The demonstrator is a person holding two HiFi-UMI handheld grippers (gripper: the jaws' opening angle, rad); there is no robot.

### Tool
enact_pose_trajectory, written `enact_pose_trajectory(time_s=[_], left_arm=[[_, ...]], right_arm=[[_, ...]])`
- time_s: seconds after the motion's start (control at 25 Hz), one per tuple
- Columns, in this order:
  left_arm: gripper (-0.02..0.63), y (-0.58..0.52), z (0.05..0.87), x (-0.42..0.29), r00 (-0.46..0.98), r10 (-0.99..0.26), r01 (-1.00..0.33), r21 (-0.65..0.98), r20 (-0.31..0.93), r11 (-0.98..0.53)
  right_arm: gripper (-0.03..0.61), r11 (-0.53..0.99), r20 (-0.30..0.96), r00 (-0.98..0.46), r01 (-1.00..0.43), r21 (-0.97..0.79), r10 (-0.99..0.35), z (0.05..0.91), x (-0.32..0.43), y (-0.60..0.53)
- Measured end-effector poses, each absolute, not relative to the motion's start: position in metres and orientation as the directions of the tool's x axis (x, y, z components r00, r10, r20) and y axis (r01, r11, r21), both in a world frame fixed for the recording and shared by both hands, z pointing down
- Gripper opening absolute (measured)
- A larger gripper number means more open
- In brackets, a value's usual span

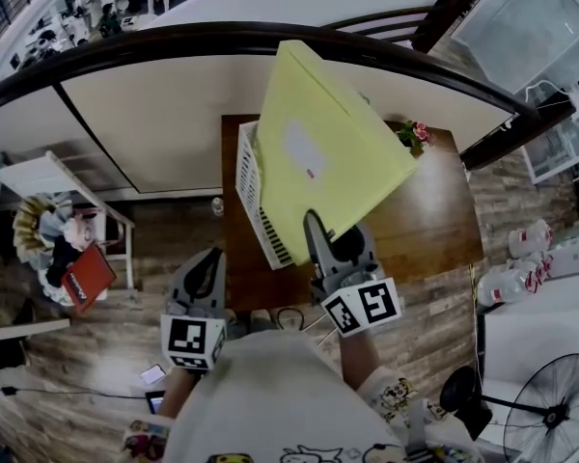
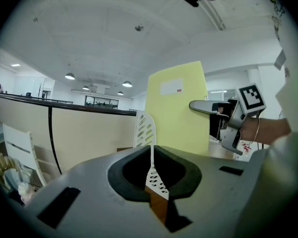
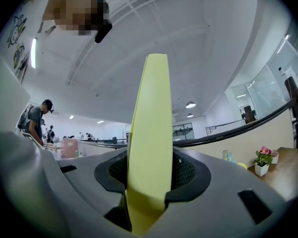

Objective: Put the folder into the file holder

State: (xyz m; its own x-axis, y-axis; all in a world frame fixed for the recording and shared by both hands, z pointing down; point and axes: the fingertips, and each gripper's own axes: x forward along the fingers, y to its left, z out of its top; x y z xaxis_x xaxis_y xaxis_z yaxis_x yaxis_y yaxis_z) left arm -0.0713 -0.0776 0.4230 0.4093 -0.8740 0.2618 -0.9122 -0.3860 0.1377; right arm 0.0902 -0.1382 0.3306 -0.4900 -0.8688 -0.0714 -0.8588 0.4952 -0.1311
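A pale yellow folder (image 1: pixel 328 152) with a white label is held up on edge over the table, and my right gripper (image 1: pixel 318 231) is shut on its lower corner. In the right gripper view the folder (image 3: pixel 149 133) stands edge-on between the jaws of that gripper (image 3: pixel 149 175). Just left of the folder, a white slotted file holder (image 1: pixel 254 191) stands on the wooden table (image 1: pixel 434 220). My left gripper (image 1: pixel 209 258) hangs in front of the table's near edge, shut and holding nothing. The left gripper view shows the file holder (image 2: pixel 145 128) ahead and the folder (image 2: pixel 176 108) right of it.
A small flower pot (image 1: pixel 415 135) sits at the table's far right corner. A dark curved railing (image 1: pixel 270 37) runs behind the table. A white side table (image 1: pixel 58 177) with clutter stands at the left. Bottles (image 1: pixel 521 278) and a fan (image 1: pixel 550 413) are at the right.
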Motion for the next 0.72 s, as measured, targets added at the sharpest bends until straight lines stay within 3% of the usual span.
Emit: enact_pose_trajectory(time_s=[0.72], left_arm=[[0.018,-0.078,0.433,-0.086,0.375,-0.878,-0.927,0.125,0.299,-0.353]], right_arm=[[0.172,0.452,-0.14,-0.44,-0.889,-0.075,-0.887,0.36,0.082,-0.136]])
